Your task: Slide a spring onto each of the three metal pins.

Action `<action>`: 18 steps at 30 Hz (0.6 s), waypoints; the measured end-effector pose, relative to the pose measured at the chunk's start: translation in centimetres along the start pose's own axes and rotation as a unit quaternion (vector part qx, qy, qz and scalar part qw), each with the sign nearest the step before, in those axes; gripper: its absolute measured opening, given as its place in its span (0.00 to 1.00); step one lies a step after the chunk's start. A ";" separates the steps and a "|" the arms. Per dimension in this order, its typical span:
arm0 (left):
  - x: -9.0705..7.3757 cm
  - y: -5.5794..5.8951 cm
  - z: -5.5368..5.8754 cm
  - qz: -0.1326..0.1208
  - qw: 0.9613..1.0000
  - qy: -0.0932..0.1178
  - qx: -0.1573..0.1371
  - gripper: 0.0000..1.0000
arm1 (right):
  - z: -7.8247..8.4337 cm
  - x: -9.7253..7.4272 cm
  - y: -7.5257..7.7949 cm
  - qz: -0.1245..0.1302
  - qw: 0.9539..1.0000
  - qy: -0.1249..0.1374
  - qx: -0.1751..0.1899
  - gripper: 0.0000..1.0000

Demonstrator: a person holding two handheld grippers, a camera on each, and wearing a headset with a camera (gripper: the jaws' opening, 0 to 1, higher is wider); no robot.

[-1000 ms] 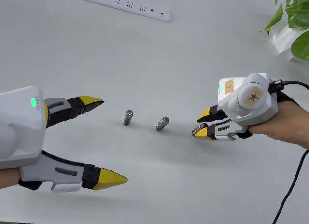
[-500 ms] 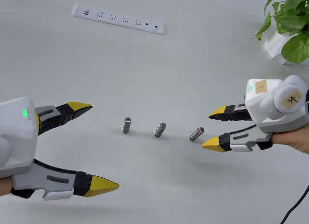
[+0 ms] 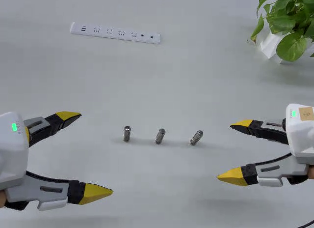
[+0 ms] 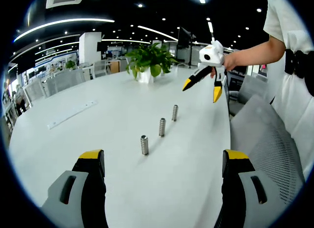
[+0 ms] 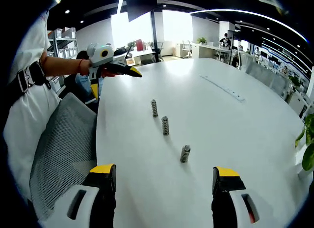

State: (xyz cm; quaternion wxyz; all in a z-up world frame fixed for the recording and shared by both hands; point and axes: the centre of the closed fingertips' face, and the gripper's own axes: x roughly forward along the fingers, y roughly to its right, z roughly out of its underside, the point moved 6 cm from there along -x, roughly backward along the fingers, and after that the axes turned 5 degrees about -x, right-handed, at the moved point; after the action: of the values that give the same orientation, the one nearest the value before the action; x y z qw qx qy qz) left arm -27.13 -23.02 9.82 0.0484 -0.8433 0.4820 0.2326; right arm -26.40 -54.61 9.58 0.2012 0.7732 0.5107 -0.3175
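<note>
Left tool (image 3: 95,153) agape; spring-covered pins (image 3: 160,135) upright.

white table (image 3: 206,80): three upright sprung pins (image 3: 160,135) in row, power strip (image 3: 115,33), potted plant (image 3: 282,26)

Table (image 3: 196,80): smooth matt pale grey top, faint sheen.
Springs (image 3: 160,135): bare metal coils, dull silver, ribbed.
Left gripper (image 3: 94,153), right gripper (image 3: 226,151): smooth white plastic shells; black and yellow matt plastic jaws.
Power strip (image 3: 115,33): white plastic, satin.
Plant (image 3: 284,19): glossy green leaves.
Pot (image 3: 269,41): white, matt.
Chair (image 4: 267,129): grey woven mesh.
</note>
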 end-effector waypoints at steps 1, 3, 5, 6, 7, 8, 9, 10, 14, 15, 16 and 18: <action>0.0 0.0 0.0 -0.002 1.000 -0.001 0.001 0.99 | 0.3 -0.1 0.0 0.004 1.000 0.002 0.002 0.82; 0.0 0.0 0.1 -0.004 1.000 -0.005 0.005 0.99 | 0.8 -0.3 0.0 0.015 1.000 0.010 0.015 0.84; 0.0 0.0 0.2 -0.006 1.000 -0.007 0.003 0.99 | 1.2 -0.5 0.0 0.025 0.999 0.024 0.025 0.88; 0.1 0.0 0.3 -0.006 1.000 -0.008 0.003 0.99 | 1.3 -0.5 0.0 0.029 0.999 0.028 0.028 0.89; 0.1 0.0 0.4 -0.007 1.000 -0.010 0.003 0.99 | 1.6 -0.6 0.0 0.032 0.999 0.030 0.032 0.91; 0.1 0.0 0.5 -0.007 1.000 -0.010 0.003 0.99 | 1.8 -0.7 -0.1 0.034 0.998 0.032 0.035 0.91; 0.2 0.1 0.6 -0.008 1.000 -0.013 0.001 0.99 | 2.0 -0.8 -0.2 0.037 0.998 0.035 0.038 0.91; 0.2 0.1 0.6 -0.008 1.000 -0.014 0.002 0.99 | 2.1 -0.8 -0.2 0.039 0.998 0.038 0.039 0.92; 0.3 0.0 0.9 -0.009 1.000 -0.018 -0.003 0.99 | 2.6 -1.1 -0.3 0.047 0.997 0.042 0.046 0.92; 0.3 0.0 1.0 -0.010 1.000 -0.019 -0.003 0.99 | 2.7 -1.2 -0.2 0.049 0.997 0.043 0.050 0.92; 0.3 0.0 1.0 -0.010 1.000 -0.019 -0.003 0.99 | 2.8 -1.3 -0.2 0.050 0.996 0.046 0.051 0.92; 0.3 0.0 1.0 -0.010 1.000 -0.019 -0.005 0.99 | 2.8 -1.3 -0.2 0.055 0.996 0.048 0.054 0.92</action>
State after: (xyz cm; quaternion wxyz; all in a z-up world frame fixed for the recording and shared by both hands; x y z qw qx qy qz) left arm -27.36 -22.93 8.80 0.0562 -0.8439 0.4710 0.2507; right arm -27.74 -57.22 8.49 0.1517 0.8239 0.4590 -0.2956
